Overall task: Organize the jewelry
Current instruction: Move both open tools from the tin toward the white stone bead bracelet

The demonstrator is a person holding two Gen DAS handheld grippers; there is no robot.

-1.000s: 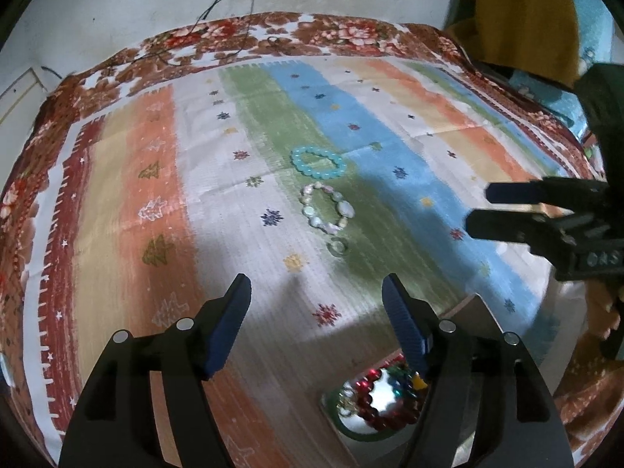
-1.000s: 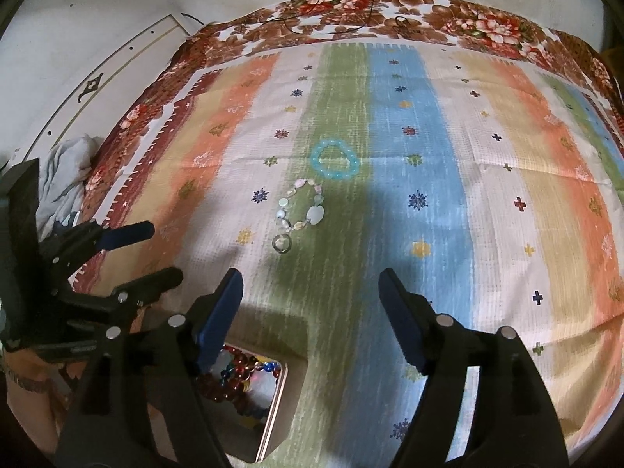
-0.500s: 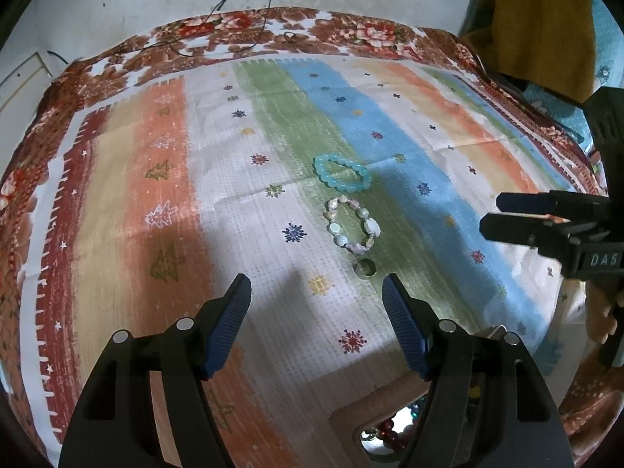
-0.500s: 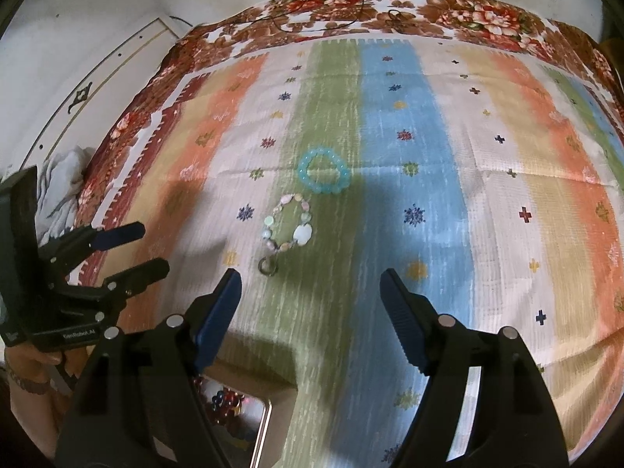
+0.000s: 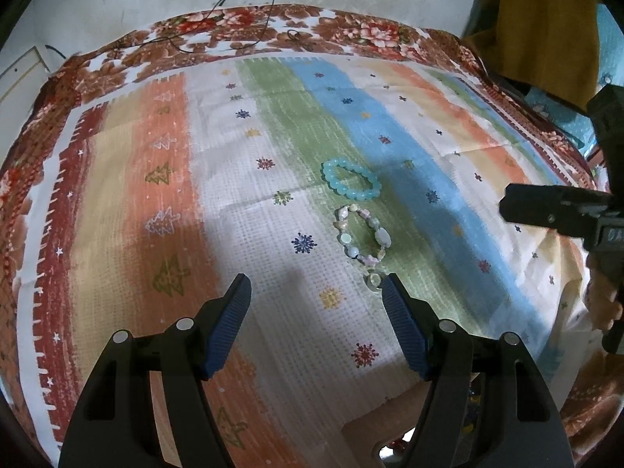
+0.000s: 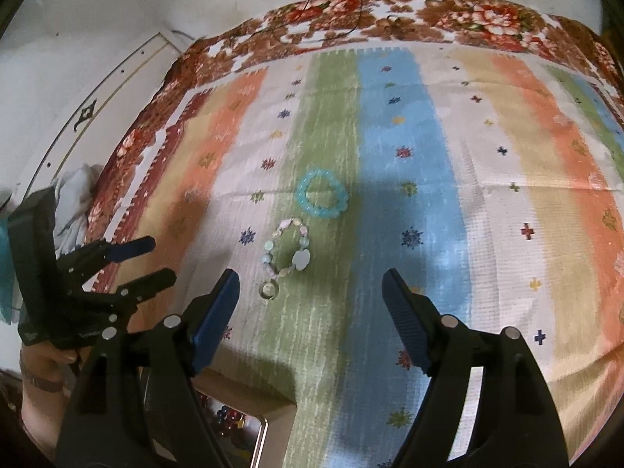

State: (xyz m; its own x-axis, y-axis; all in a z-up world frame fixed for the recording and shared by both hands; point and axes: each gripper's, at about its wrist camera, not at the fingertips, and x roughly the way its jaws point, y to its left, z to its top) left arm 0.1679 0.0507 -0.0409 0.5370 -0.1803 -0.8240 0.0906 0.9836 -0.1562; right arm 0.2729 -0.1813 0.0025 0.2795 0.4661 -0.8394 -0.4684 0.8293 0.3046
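While both grippers stand with jaws spread wide and nothing between them, the views have advanced over the striped cloth compared with a second ago. The left gripper now hovers low, its right blue finger tip just beside the small ring; a second ago that ring lay well ahead of the fingers. The right gripper is likewise unloaded, with the ring just inside its left finger.

Three loose pieces lie in a line on the green stripe: the turquoise bead bracelet farthest, the pale shell bracelet just beside it, and the ring nearest, touching or almost touching the shell bracelet's end. None has shifted on the cloth across the interval.

The jewelry box, holding red and coloured beads, has slid from full sight toward the bottom edge of both views and is now mostly hidden behind the gripper bodies. In the left view only a corner of the box remains.

Assessment: one item appears already stored; three remain. The forward travel suggests an approach on the ring or the shell bracelet. Which gripper will take it cannot be determined. The ring is small and flat on fabric, so snagging cloth is a risk.
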